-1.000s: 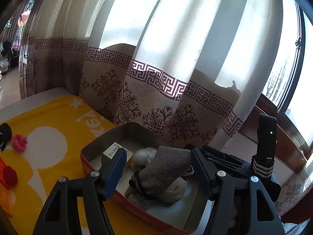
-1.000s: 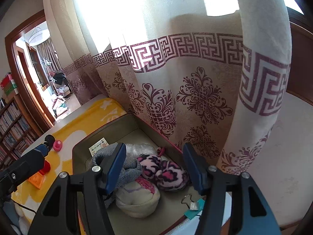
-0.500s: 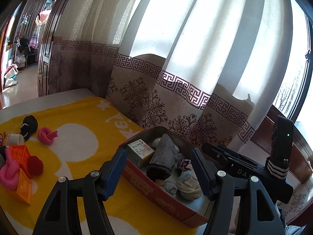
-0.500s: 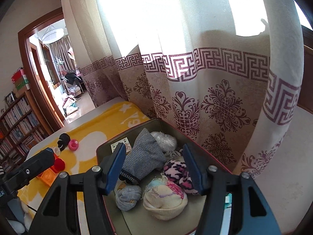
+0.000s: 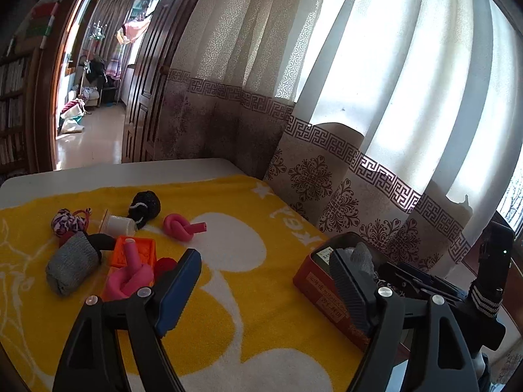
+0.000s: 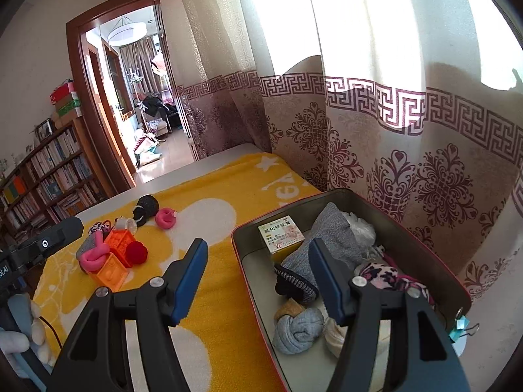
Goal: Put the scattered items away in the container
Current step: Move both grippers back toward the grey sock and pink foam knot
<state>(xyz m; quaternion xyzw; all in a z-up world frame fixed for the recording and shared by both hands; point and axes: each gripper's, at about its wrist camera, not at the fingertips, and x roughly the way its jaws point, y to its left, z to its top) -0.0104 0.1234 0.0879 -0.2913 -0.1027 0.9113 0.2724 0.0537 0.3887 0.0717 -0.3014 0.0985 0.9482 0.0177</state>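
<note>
The red tin (image 6: 330, 356) sits at the bench's curtain-side edge on the yellow towel (image 6: 212, 228), holding a grey sock (image 6: 330, 235), a small carton (image 6: 281, 235) and rolled socks. Scattered items lie toward the bench's far corner: pink knot (image 5: 179, 227), black ball (image 5: 145, 204), orange blocks (image 5: 134, 251), grey roll (image 5: 72, 266). The left gripper (image 5: 264, 290) and the right gripper (image 6: 258, 281) are both empty, their jaws opening over the towel.
</note>
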